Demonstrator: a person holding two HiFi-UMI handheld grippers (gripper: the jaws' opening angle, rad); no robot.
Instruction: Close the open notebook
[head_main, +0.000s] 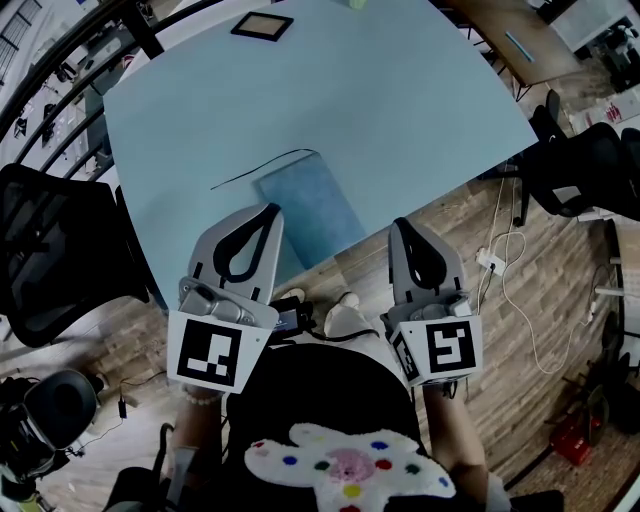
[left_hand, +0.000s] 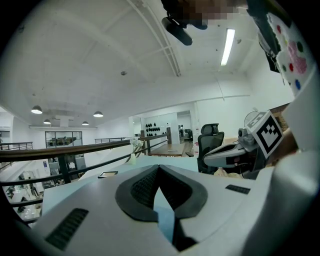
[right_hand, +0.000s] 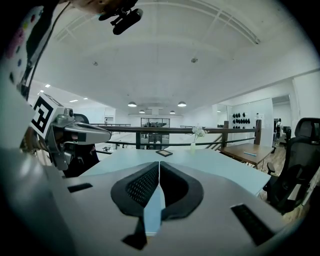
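A blue notebook (head_main: 303, 204) lies flat near the front edge of the pale blue table (head_main: 400, 110), showing one plain blue face. A thin black ribbon (head_main: 262, 165) trails from it to the left. My left gripper (head_main: 269, 209) is shut and empty, its tip just left of the notebook's near corner. My right gripper (head_main: 401, 224) is shut and empty too, off the table's front edge, to the right of the notebook. In the left gripper view the jaws (left_hand: 158, 167) meet, and in the right gripper view the jaws (right_hand: 159, 164) meet likewise.
A small black-framed panel (head_main: 262, 26) lies at the table's far side. Black office chairs stand at the left (head_main: 45, 250) and right (head_main: 590, 170). Cables and a white power strip (head_main: 490, 262) lie on the wooden floor. A wooden desk (head_main: 520, 40) is at the upper right.
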